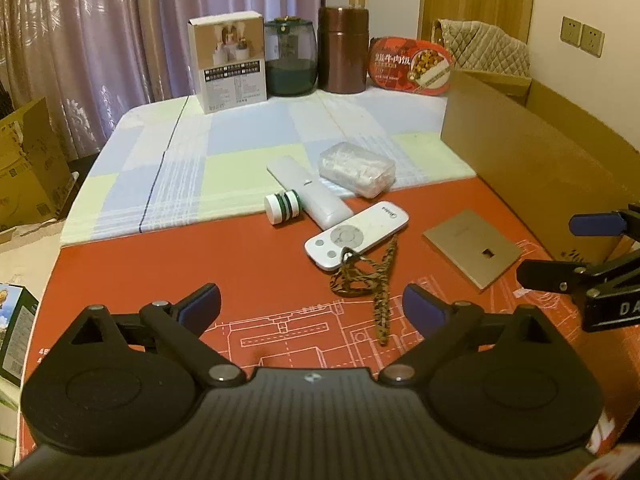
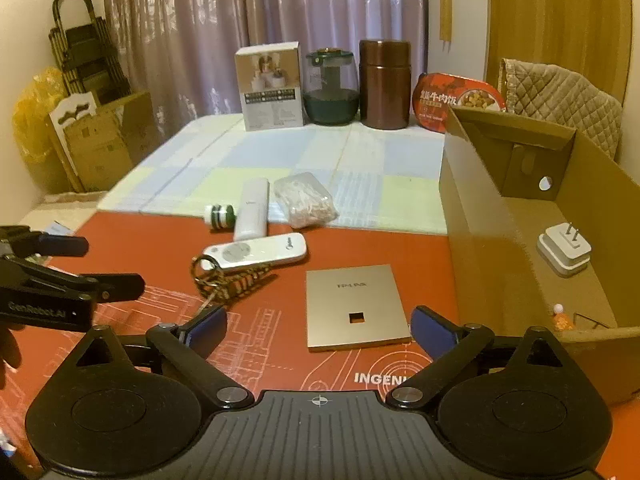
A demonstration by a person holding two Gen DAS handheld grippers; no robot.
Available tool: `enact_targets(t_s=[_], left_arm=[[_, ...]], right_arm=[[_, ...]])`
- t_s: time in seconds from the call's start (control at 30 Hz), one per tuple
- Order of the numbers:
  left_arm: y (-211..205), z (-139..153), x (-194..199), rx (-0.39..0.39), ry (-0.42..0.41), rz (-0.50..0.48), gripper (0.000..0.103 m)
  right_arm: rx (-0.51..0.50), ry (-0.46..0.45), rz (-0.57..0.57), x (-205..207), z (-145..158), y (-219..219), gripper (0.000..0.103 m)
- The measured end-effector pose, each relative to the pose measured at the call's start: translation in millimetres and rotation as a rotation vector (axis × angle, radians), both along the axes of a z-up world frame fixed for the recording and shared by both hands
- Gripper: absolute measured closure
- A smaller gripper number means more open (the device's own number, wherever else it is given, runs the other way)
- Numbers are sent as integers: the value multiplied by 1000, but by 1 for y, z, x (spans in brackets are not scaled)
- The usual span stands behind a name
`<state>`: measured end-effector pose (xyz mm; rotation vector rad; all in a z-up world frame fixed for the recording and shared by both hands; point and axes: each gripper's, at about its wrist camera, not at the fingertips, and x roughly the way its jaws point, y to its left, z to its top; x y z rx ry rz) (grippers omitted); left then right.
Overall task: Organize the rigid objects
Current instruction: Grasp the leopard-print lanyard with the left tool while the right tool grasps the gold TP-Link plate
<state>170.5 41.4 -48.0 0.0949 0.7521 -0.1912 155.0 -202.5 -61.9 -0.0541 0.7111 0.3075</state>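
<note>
On the red mat lie a white remote [image 1: 356, 234] [image 2: 256, 251] with a braided lanyard [image 1: 370, 280] [image 2: 230, 278], a gold flat panel [image 1: 472, 248] [image 2: 356, 306], a long white case [image 1: 310, 192] [image 2: 252, 208], a small white-and-green spool [image 1: 282, 207] [image 2: 219, 216] and a clear plastic box [image 1: 358, 168] [image 2: 306, 199]. My left gripper [image 1: 312, 306] is open and empty, just short of the lanyard. My right gripper [image 2: 320, 326] is open and empty, with the gold panel between its fingertips' line. A cardboard box [image 1: 532, 160] [image 2: 480, 216] at right holds a white plug [image 2: 564, 250].
At the table's back stand a white carton [image 1: 232, 62] [image 2: 272, 84], a green glass jar [image 1: 290, 58] [image 2: 330, 88], a brown canister [image 1: 343, 50] [image 2: 385, 82] and a red meal tray [image 1: 412, 66] [image 2: 452, 100]. Cardboard boxes [image 2: 100, 140] stand on the floor at left.
</note>
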Motion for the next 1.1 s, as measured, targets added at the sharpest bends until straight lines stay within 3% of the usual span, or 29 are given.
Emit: enact_targets(t_s=[0.23,0.73,1.0,1.07,1.1], left_arm=[[9,-18,22,-11,31,-1,7],[3,-24,41,-64,37,-56,7],[-3,-31,44,-73,51,-89,7],[-6,-32,44,-66,48,-101,7],[-8,-32,44,-60,45,-108,8]], right_arm=[[-118,-9,-22,24,-38,14,4],[-104,76,-103,79,-73,11,4],[-65,94,-107,84,-74,11,4],[-64,99,-98,80,-73,13,6],[-64,94,-95,77,-71,13,14]])
